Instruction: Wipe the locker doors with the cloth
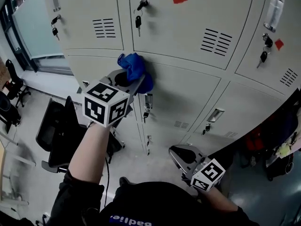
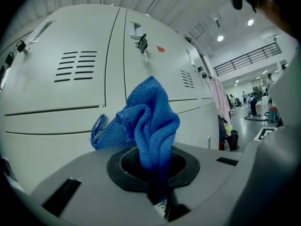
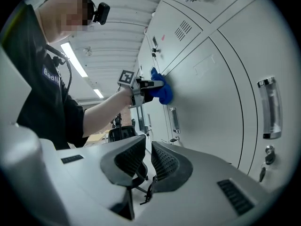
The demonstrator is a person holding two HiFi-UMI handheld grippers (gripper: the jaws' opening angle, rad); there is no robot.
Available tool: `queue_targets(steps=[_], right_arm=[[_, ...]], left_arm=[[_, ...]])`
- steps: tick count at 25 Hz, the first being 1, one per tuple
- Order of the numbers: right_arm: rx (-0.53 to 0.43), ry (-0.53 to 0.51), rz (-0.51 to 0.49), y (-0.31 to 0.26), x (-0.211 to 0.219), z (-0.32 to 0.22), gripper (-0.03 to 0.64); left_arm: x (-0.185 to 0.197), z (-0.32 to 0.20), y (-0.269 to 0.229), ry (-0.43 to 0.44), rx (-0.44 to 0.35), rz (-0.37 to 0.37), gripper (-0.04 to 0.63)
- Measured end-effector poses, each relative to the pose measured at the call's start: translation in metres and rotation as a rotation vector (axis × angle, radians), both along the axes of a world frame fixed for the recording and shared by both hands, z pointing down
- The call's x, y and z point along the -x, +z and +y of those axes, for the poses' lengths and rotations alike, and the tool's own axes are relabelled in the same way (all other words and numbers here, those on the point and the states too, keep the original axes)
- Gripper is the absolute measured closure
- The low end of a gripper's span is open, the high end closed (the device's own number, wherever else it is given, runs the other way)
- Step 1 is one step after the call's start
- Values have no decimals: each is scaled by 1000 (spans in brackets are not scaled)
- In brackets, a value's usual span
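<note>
- Left gripper (image 1: 128, 79) has the blue cloth (image 1: 135, 67) clamped, bunched up against a locker door (image 1: 188, 95) (just under the keyed row).
- Right gripper (image 3: 146, 161) hangs low, jaws nearly together, nothing between them.

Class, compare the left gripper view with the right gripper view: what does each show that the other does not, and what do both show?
Only the left gripper view: where the tongs of the left gripper pinch the blue cloth, and a far hall with a balcony railing. Only the right gripper view: the right gripper, its tongs together and empty, the person's forearm and a marker cube. Both: the left gripper holding the cloth at the grey locker doors.
</note>
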State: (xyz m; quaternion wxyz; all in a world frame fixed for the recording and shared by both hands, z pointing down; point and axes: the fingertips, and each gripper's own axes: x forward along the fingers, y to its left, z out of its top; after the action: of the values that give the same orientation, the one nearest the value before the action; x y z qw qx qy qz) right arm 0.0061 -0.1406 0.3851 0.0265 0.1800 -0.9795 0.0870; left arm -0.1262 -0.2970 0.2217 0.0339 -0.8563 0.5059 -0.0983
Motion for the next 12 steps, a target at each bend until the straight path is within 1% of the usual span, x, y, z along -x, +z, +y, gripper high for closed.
queue_targets(steps=[5, 9, 12], right_arm=[[9, 21, 0, 2, 11, 1, 578], [25, 41, 21, 9, 13, 0, 577], [38, 65, 35, 15, 12, -1, 578]], left_arm=[[-2, 0, 37, 36, 42, -5, 540], [-8, -1, 67, 81, 83, -11, 540], [-9, -1, 86, 96, 96, -3, 540]])
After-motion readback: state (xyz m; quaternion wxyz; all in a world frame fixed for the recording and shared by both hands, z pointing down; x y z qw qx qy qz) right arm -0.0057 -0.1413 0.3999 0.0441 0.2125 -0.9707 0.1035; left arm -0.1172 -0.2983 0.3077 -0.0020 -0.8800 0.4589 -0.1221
